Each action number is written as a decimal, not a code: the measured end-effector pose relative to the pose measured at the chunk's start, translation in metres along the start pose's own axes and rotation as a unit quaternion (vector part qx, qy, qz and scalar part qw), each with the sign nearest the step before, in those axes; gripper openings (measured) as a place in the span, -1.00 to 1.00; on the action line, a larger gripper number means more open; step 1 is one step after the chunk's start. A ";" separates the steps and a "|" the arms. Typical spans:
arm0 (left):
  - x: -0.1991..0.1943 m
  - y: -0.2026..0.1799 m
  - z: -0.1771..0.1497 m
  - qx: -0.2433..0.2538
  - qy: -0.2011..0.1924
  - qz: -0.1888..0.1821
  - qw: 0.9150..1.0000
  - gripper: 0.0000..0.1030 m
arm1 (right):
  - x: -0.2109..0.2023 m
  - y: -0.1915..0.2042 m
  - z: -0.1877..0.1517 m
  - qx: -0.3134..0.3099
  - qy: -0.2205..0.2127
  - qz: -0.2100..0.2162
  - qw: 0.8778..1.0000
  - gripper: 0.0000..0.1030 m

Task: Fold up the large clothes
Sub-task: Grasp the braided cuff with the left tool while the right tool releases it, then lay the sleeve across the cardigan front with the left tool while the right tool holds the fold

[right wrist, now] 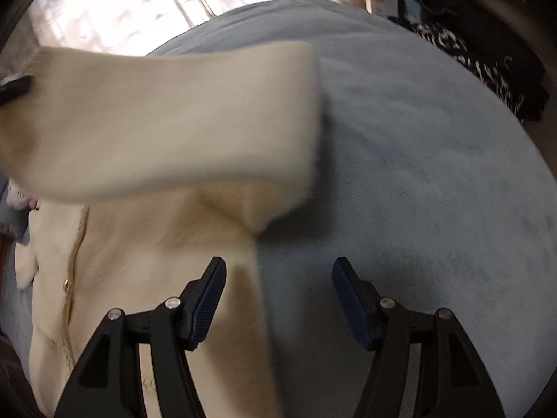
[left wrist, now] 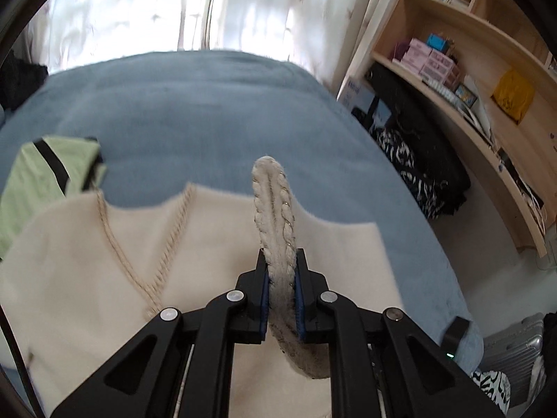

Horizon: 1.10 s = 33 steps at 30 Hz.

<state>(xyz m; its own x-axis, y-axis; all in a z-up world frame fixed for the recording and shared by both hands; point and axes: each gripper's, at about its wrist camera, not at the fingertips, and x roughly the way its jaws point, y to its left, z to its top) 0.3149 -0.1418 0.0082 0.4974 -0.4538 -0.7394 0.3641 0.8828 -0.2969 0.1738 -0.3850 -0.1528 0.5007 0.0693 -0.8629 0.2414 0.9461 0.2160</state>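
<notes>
A cream sweater (left wrist: 87, 261) with tan rope trim lies on a blue bed (left wrist: 209, 111). My left gripper (left wrist: 281, 278) is shut on the sweater's braided cuff (left wrist: 275, 209), which stands up between the pads. In the right wrist view the sweater's sleeve (right wrist: 167, 118) is lifted and stretched across the upper left, above the sweater body (right wrist: 139, 278). The left gripper's tip shows at that sleeve's far left end (right wrist: 14, 87). My right gripper (right wrist: 278, 299) is open and empty, above the sweater's right edge and the blue bed (right wrist: 417, 174).
A folded green garment (left wrist: 45, 174) lies on the bed at the left. A wooden shelf unit (left wrist: 487, 80) and dark clothes (left wrist: 417, 153) stand to the right of the bed. A suitcase (left wrist: 515, 348) stands at the lower right. Curtains (left wrist: 139, 10) hang behind.
</notes>
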 end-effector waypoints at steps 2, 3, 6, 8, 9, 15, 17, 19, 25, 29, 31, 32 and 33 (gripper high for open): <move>-0.008 0.005 0.009 -0.003 -0.005 0.011 1.000 -0.82 | 0.010 0.003 0.010 0.011 -0.002 0.009 1.000 0.24; -0.013 0.010 0.011 -0.004 -0.007 0.016 1.000 -0.82 | 0.013 0.006 0.014 0.012 -0.007 0.016 1.000 0.24; -0.020 0.035 0.011 -0.009 -0.007 0.044 0.999 -0.82 | 0.021 0.020 0.025 -0.002 -0.021 0.016 1.000 -0.44; -0.023 0.059 0.007 -0.018 -0.001 0.067 0.998 -0.82 | 0.027 0.028 0.025 -0.030 -0.006 -0.013 0.999 -0.84; -0.025 0.069 0.005 -0.024 0.003 0.072 0.997 -0.82 | 0.024 0.028 0.025 -0.037 -0.010 -0.017 0.999 -0.84; 0.001 0.148 -0.034 -0.039 0.050 0.091 0.994 -0.81 | 0.014 0.034 0.027 -0.059 -0.033 -0.005 0.998 -0.82; 0.026 0.170 -0.059 -0.039 0.084 0.107 0.990 -0.81 | 0.027 0.043 0.020 -0.089 -0.007 -0.024 0.996 -0.78; 0.052 0.189 -0.083 -0.037 0.116 0.130 0.984 -0.81 | 0.034 0.048 0.013 -0.111 0.010 -0.039 0.993 -0.77; 0.077 0.219 -0.107 -0.067 0.131 0.111 0.983 -0.65 | 0.022 0.045 0.009 -0.122 0.023 -0.022 0.992 -0.39; 0.064 0.232 -0.098 -0.098 0.132 0.071 0.984 0.31 | -0.013 0.030 0.019 -0.107 0.007 0.080 0.991 0.12; 0.053 0.236 -0.091 -0.105 0.106 0.068 0.986 0.42 | -0.028 0.024 0.033 -0.081 -0.014 0.108 0.991 0.34; 0.052 0.236 -0.089 -0.105 0.103 0.065 0.987 0.42 | -0.031 0.021 0.042 -0.068 -0.025 0.114 0.991 0.34; 0.053 0.238 -0.086 -0.105 0.105 0.065 0.987 0.42 | -0.031 0.022 0.049 -0.059 -0.030 0.115 0.991 0.35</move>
<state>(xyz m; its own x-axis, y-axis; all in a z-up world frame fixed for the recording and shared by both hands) 0.3600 0.0544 -0.1535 0.3479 -0.3196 -0.8814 0.1265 0.9475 -0.2937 0.2044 -0.3815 -0.0987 0.5802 0.2714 -0.7679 0.0182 0.9383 0.3453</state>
